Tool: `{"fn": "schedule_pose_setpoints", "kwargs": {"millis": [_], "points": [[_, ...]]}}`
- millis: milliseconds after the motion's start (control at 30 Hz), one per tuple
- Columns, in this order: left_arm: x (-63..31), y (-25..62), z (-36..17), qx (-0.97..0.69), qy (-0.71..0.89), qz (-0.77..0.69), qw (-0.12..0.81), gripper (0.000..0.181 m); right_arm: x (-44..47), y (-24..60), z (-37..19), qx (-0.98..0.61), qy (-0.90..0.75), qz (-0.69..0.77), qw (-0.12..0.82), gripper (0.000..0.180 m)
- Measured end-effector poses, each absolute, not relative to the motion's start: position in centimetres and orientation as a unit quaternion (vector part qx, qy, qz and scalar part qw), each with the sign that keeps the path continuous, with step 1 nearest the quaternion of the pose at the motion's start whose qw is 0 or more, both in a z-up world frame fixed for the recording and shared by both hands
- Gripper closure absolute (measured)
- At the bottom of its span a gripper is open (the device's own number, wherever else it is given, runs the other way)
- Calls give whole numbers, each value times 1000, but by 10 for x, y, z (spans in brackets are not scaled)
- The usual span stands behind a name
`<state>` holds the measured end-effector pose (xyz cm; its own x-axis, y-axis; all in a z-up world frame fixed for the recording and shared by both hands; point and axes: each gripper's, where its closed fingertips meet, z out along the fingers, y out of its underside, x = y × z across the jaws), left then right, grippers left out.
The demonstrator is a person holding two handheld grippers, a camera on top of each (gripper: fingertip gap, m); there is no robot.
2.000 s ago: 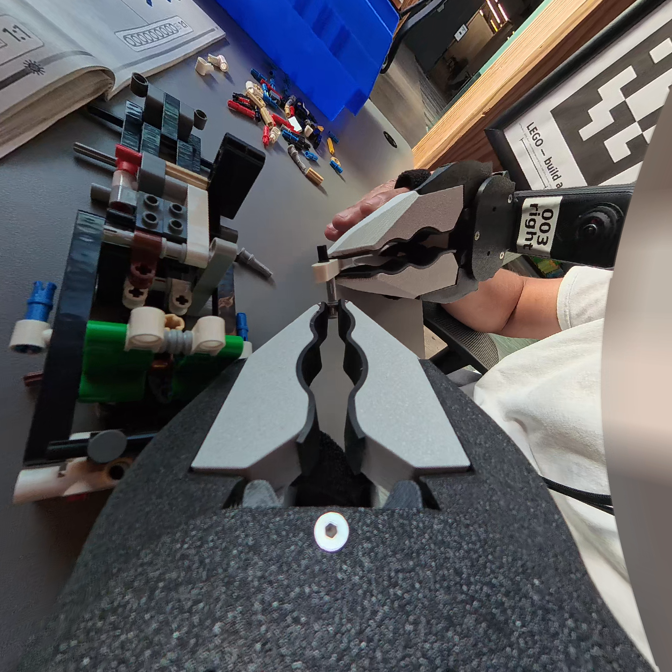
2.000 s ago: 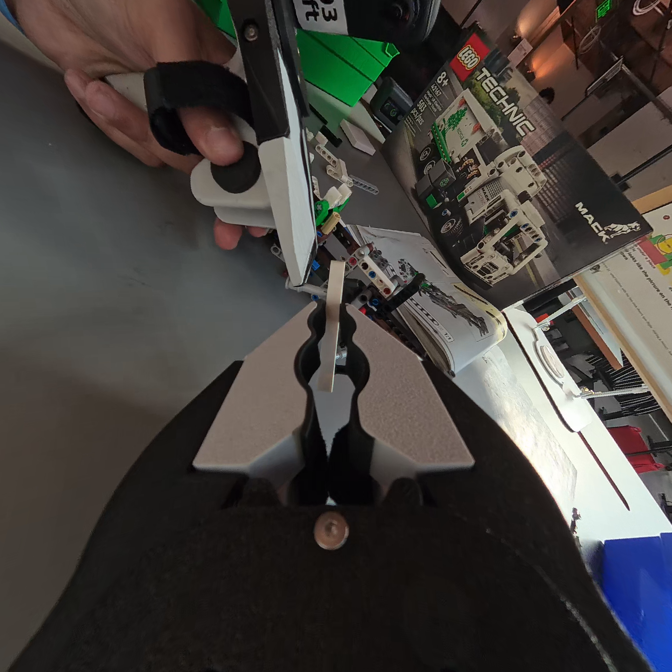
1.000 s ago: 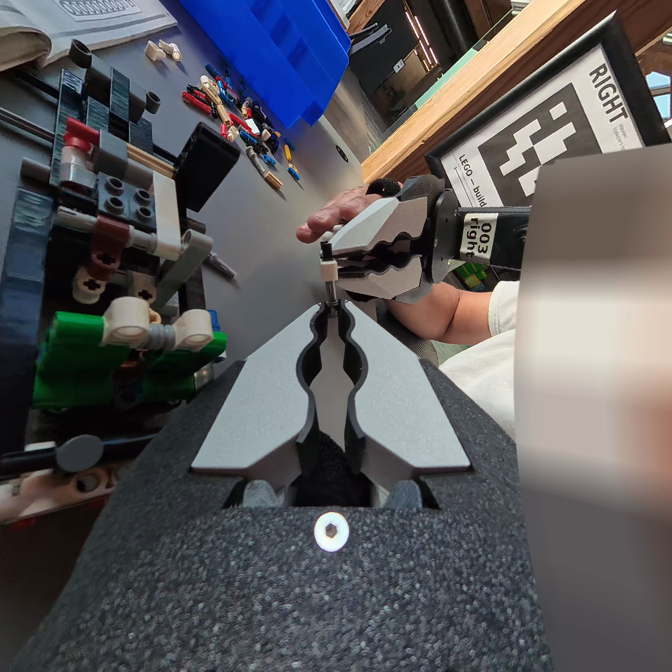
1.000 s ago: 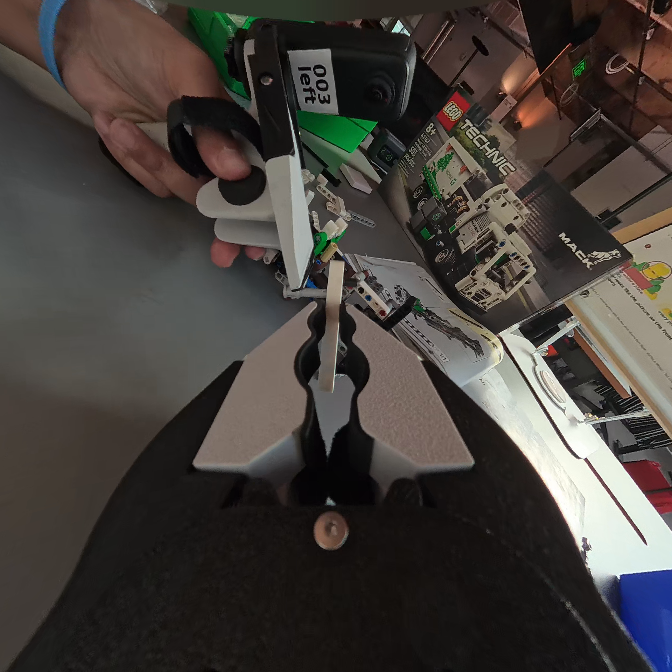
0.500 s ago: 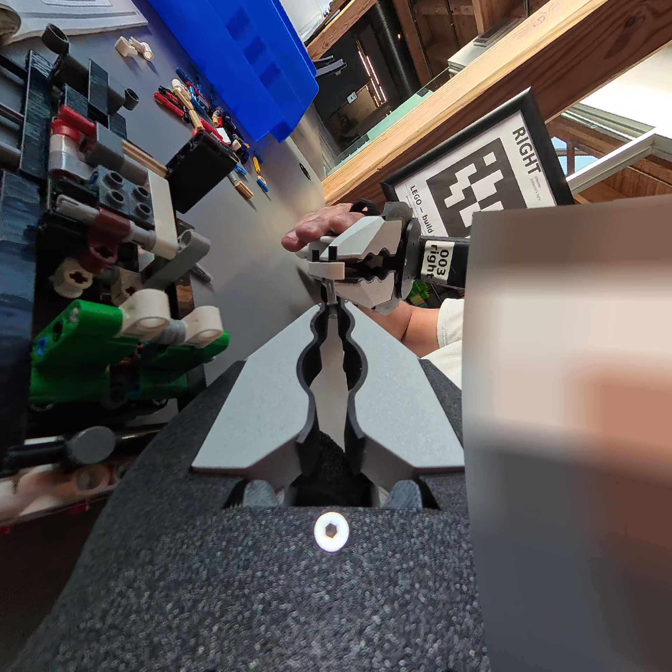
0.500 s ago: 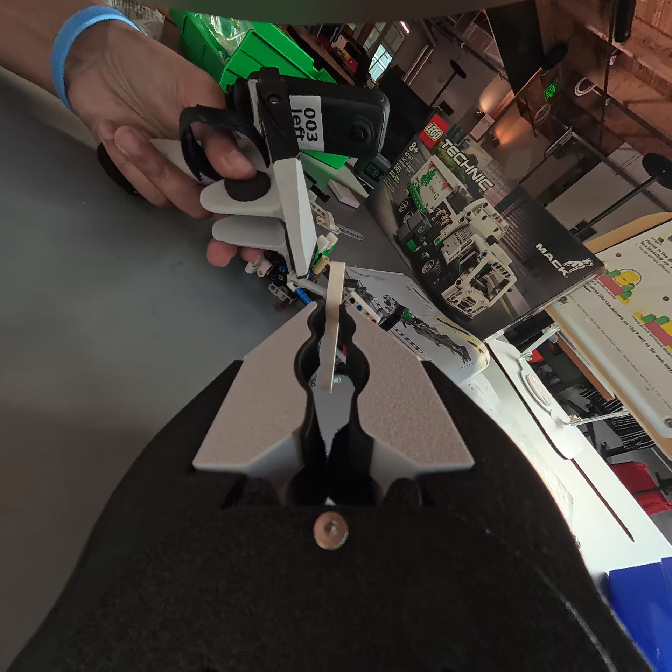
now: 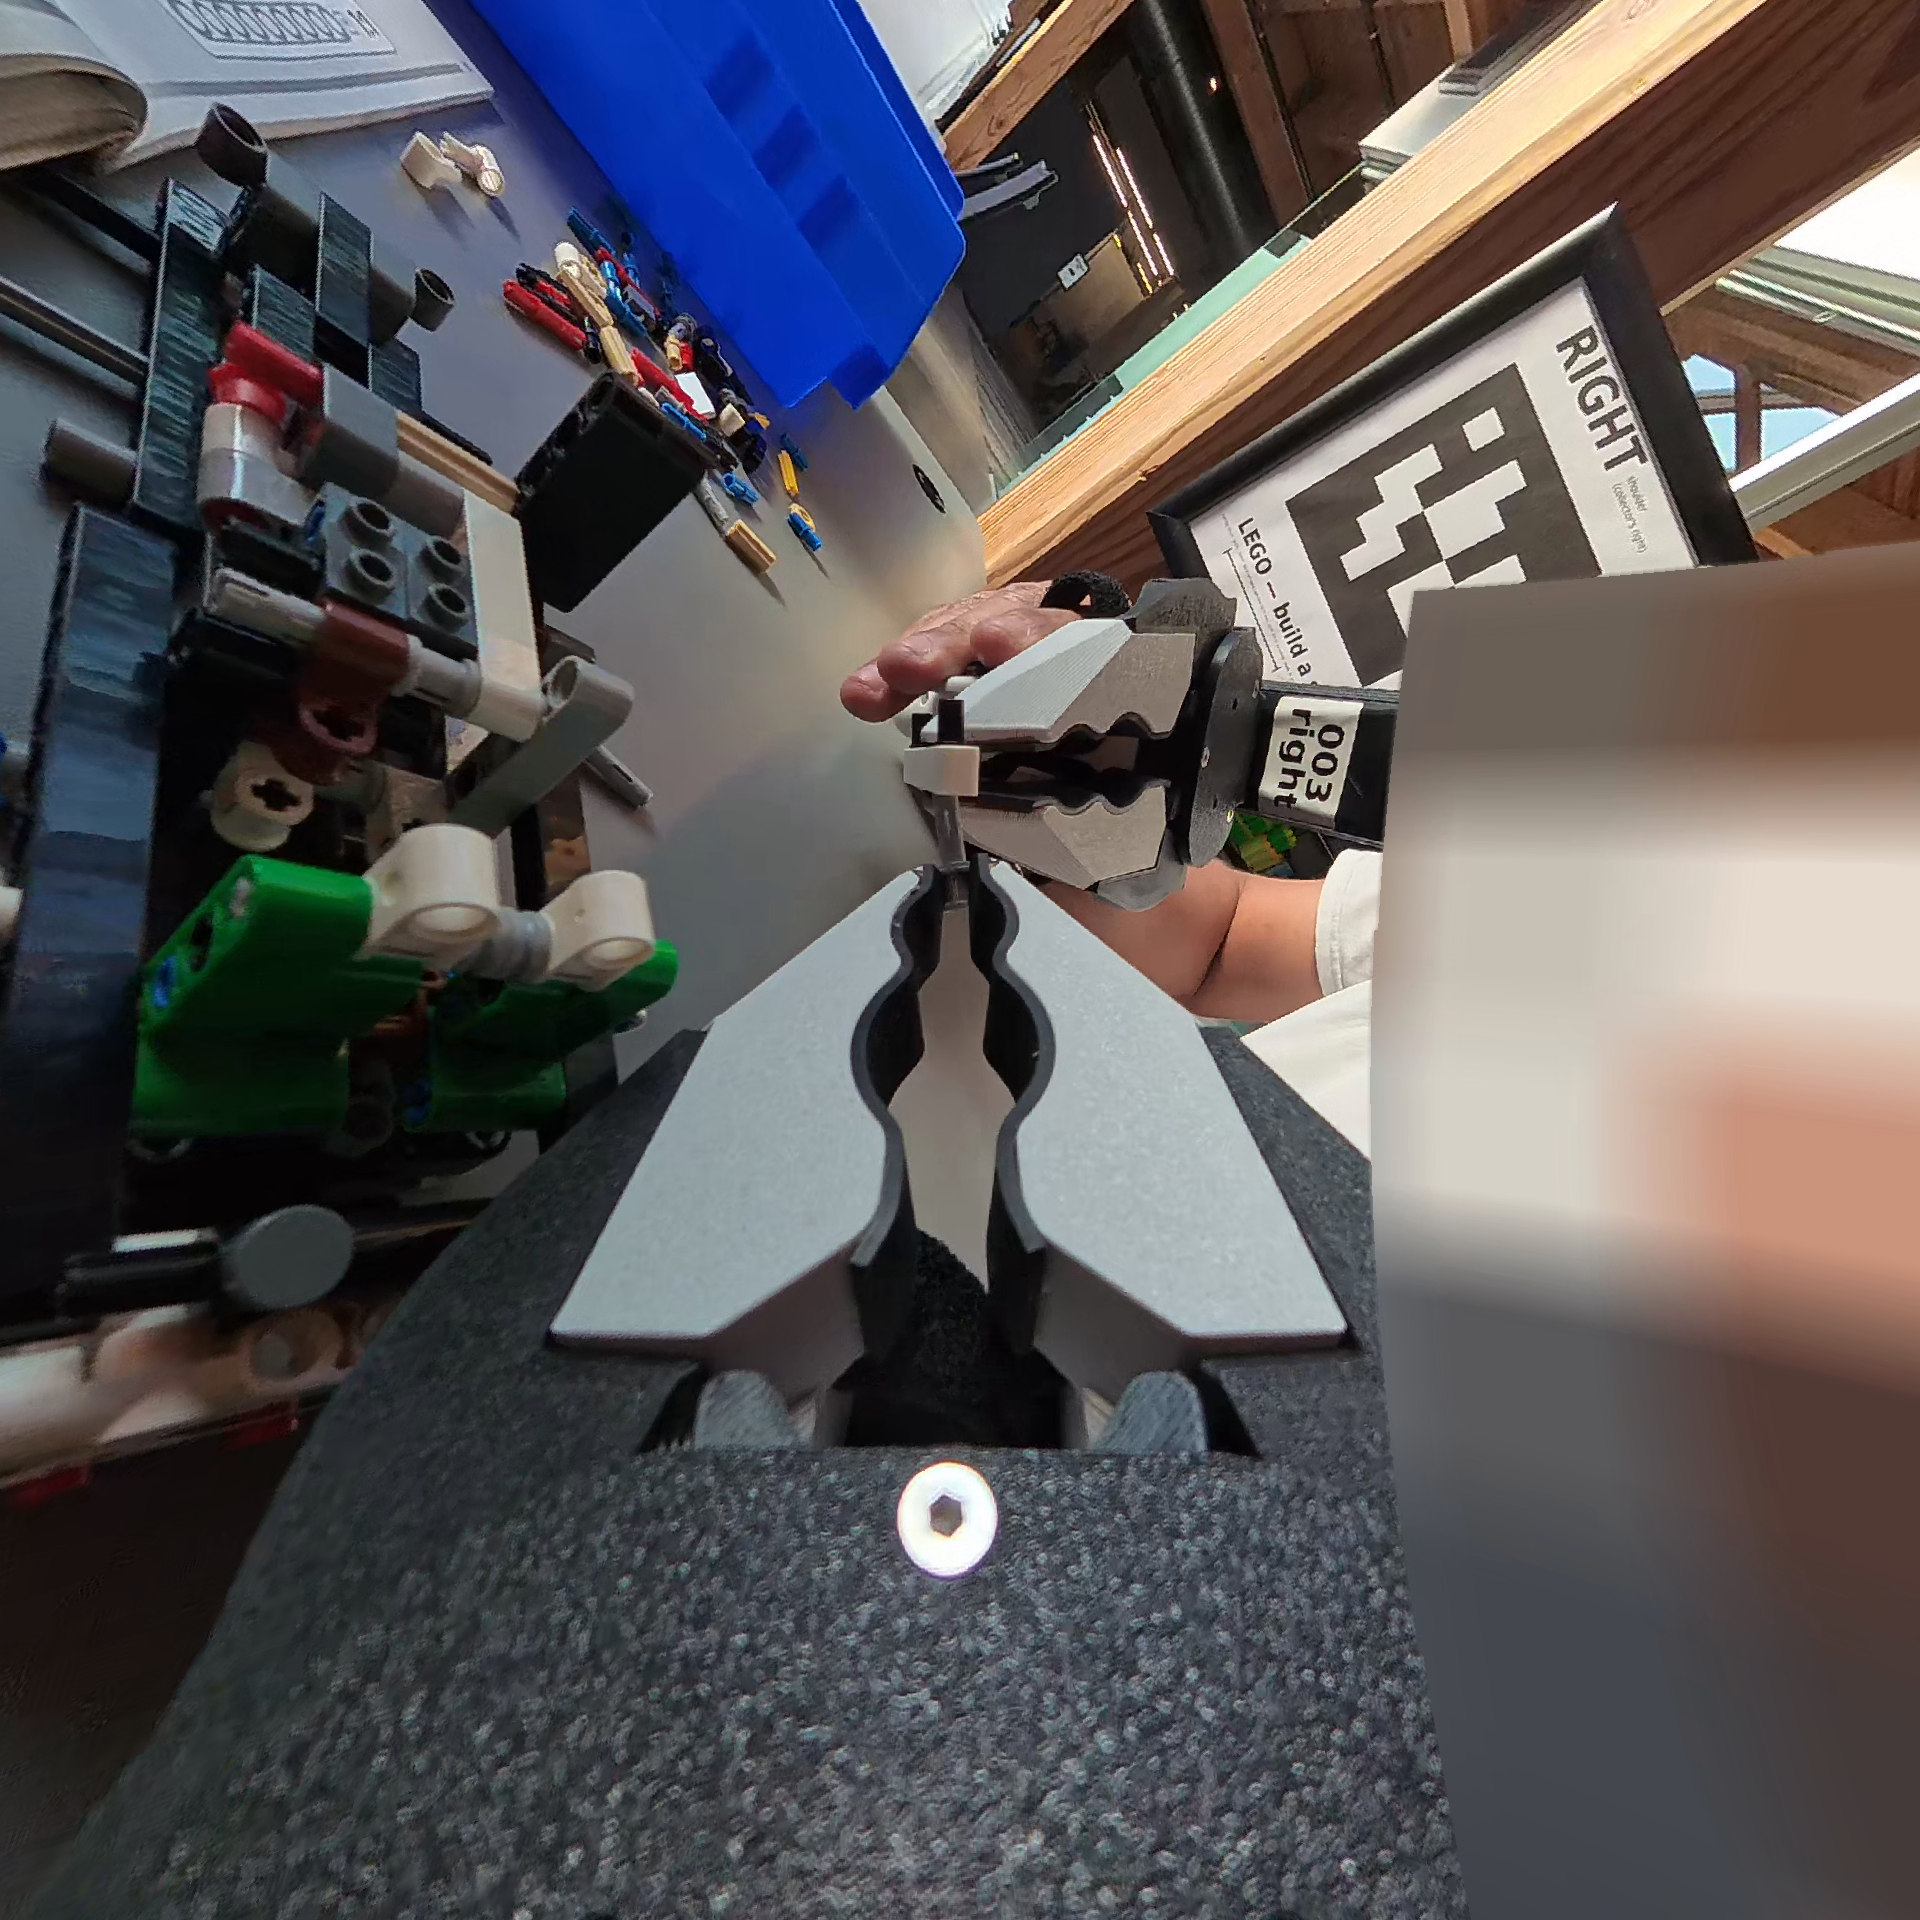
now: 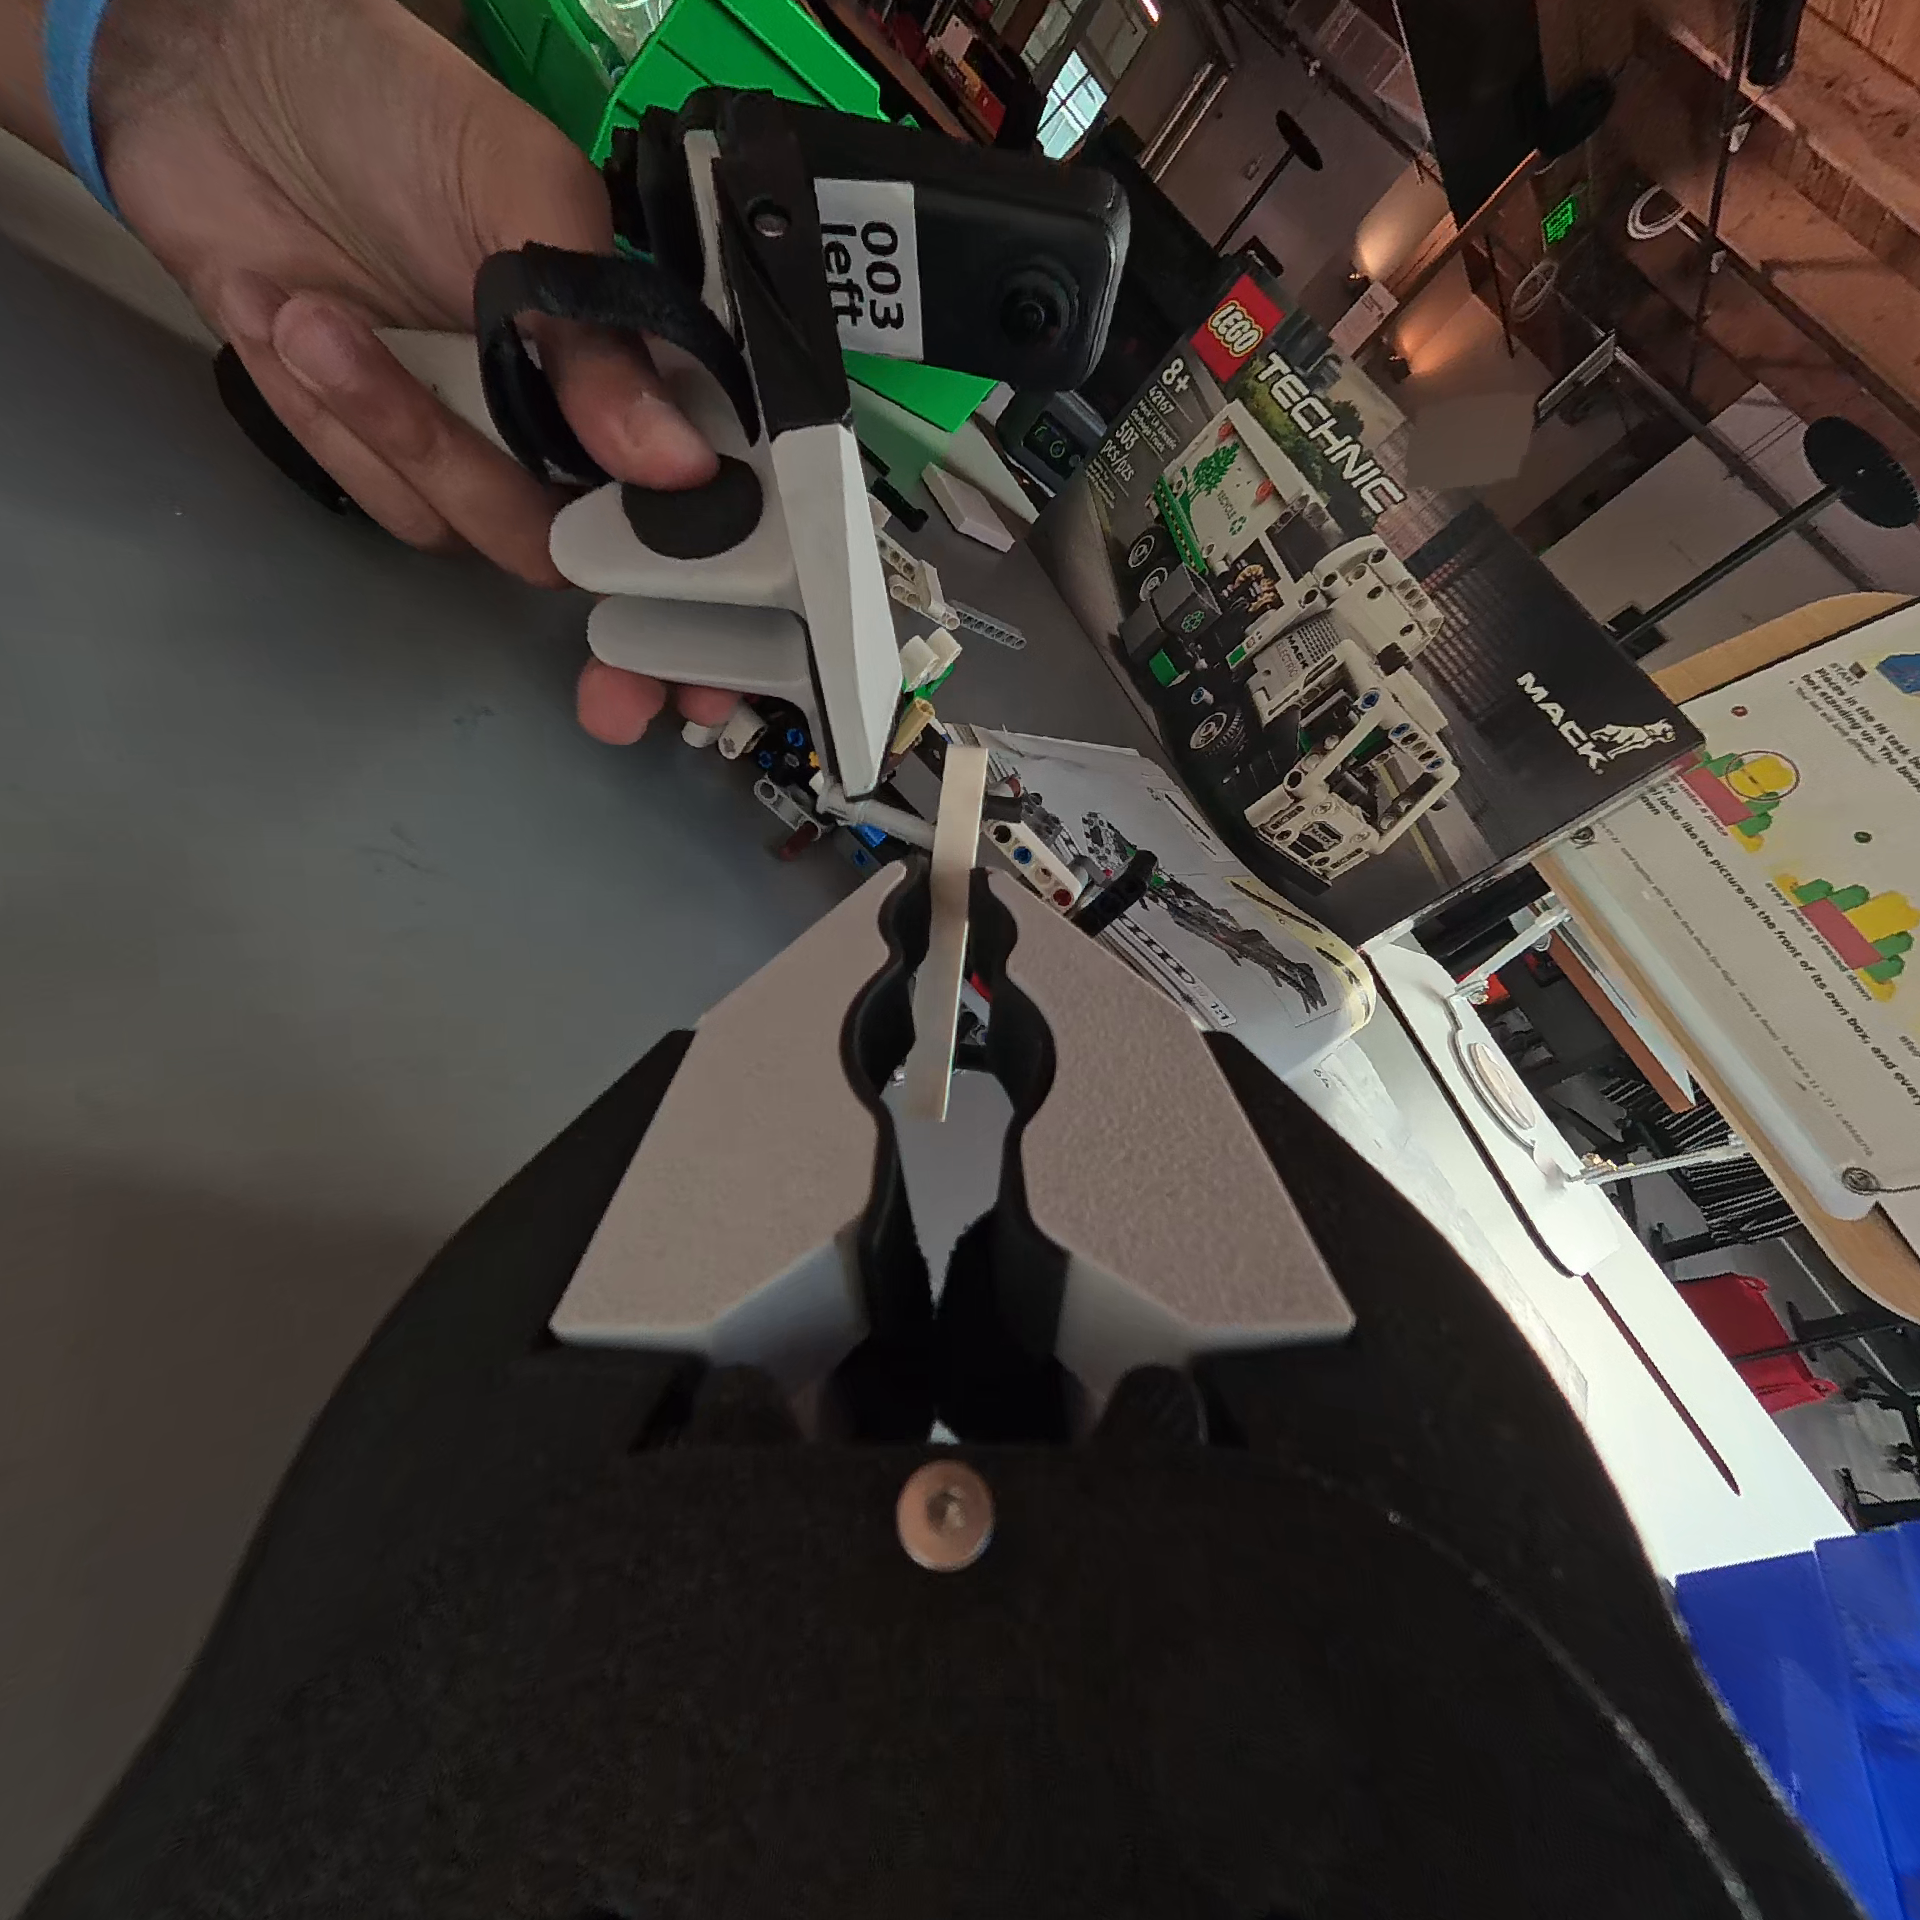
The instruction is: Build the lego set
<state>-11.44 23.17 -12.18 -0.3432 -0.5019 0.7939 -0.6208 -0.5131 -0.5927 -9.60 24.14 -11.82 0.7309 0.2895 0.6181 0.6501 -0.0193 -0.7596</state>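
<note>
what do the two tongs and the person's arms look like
Both tongs, left and right, have grey wedge-shaped fingers with wavy black inner edges on a speckled black body with one screw. Each carries a black camera with a white sticker. A black strap loops one finger; blue wristband, white sleeve.

The right gripper (image 8: 948, 883) pinches a flat white beam (image 8: 951, 935) edge-on; the left gripper (image 8: 847, 800) holds a thin grey axle (image 8: 883, 816) meeting it above the bench (image 8: 312, 831).
</note>
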Motion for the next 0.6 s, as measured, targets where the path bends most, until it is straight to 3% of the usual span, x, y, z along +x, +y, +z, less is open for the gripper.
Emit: {"fn": "schedule_pose_setpoints", "kwargs": {"millis": [267,600], "points": [[-114,229,-127,575,-510,640,29,178,-97,242,-122,-703,-339,-141,609,174],[-118,223,-138,560,-600,568,-59,178,-94,243,-126,-709,-344,-144,598,174]]}}
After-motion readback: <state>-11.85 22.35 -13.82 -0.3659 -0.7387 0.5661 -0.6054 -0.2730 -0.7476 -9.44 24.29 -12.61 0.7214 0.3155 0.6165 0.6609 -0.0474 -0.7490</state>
